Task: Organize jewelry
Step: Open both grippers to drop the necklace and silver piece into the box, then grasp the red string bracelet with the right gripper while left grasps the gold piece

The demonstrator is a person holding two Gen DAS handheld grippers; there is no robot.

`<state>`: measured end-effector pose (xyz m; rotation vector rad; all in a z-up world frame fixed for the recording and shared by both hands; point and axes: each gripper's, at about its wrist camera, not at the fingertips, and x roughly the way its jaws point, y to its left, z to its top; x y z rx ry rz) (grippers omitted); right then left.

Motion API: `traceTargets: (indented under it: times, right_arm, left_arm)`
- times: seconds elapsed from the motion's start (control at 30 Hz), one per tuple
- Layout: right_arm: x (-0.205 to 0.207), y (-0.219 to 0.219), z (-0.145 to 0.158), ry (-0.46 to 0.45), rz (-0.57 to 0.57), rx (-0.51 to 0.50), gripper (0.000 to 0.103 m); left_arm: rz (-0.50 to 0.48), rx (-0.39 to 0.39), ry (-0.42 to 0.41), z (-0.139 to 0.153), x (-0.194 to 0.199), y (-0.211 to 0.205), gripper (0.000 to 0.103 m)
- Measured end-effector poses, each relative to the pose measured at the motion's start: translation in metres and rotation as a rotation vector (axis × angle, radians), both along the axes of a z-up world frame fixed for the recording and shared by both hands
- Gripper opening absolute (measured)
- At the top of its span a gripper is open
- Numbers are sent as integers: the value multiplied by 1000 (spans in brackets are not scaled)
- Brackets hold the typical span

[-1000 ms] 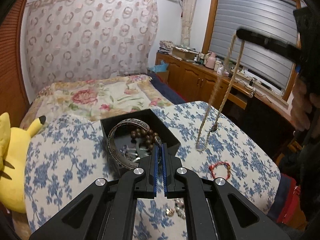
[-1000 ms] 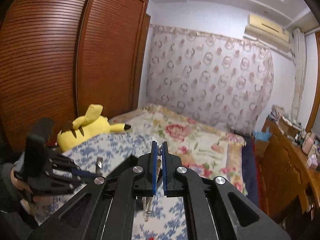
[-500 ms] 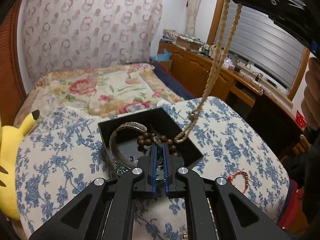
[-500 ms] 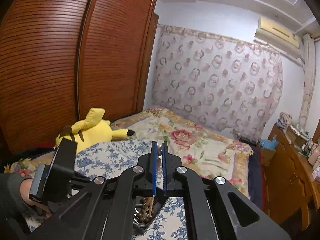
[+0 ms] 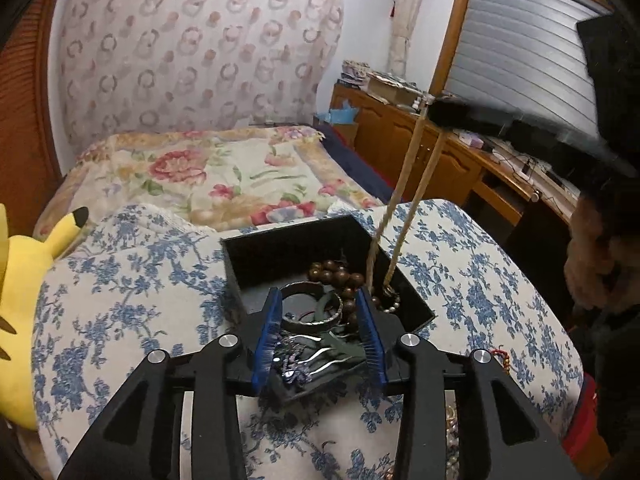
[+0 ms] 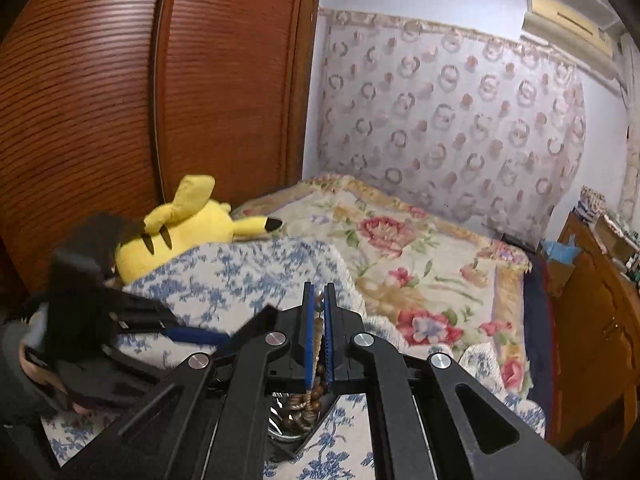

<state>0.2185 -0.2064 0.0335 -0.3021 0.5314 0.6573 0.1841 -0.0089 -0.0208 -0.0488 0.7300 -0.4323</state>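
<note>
A black jewelry box (image 5: pixel 256 256) sits on the blue-flowered cloth. It holds a silver bangle (image 5: pixel 310 322), dark wooden beads (image 5: pixel 336 274) and other pieces. My left gripper (image 5: pixel 318 312) is open, its blue pads on either side of the bangle over the box's near part. My right gripper (image 6: pixel 319 300) is shut on a long tan bead necklace (image 5: pixel 404 216). The necklace hangs down and its lower end rests in the box's right corner. In the right wrist view the necklace (image 6: pixel 317 344) runs between the pads toward the box below.
A red bead bracelet (image 5: pixel 502 360) and more loose jewelry (image 5: pixel 452 436) lie on the cloth at the near right. A yellow plush toy (image 5: pixel 16 280) lies at the left. A flowered bed is behind, a wooden cabinet at the right.
My left gripper opened and moved forward over the box. My right gripper lowered the necklace, so its end now lies inside the box.
</note>
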Motion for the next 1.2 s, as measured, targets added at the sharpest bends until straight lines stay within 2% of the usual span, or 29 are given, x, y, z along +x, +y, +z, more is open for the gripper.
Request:
traceTargets:
  times: [0.2,0.33,0.4,0.43,0.47,0.6,0.67,0.9,1.2]
  right_arm:
    - [2,1,-34,92,0,-11,6]
    - [0,1,-44,124,-4,-5,7]
    - [-4,0,-45,124,-10,-3,13]
    - [-7,-2,-45,123,-12,1,16]
    - [-9,-3,-44,122,-15,4,16]
    - [-25,-19,-45,121,-32,29,16]
    - [-37,-30,-49,132,-40,42,16]
    - [-87,-80,-86,197,-114,28,16]
    - [-126,-103,-142,290,-161,-42,16]
  left_arm:
    - [26,12,-6,0,-9,8,37]
    - [44,17,-9,0,-16,12,39]
    - [49,20,-11,0,-21,13,39]
    - [53,23,-12,0,-23,13,41]
    - [58,25,-14,0,-26,14,49]
    - [65,40,-30,1,-41,13,55]
    - [68,43,-35,1,-50,13,62]
    - [55,34,-34,-6,-82,6,83]
    - [11,55,44,-42,-111,-5,85]
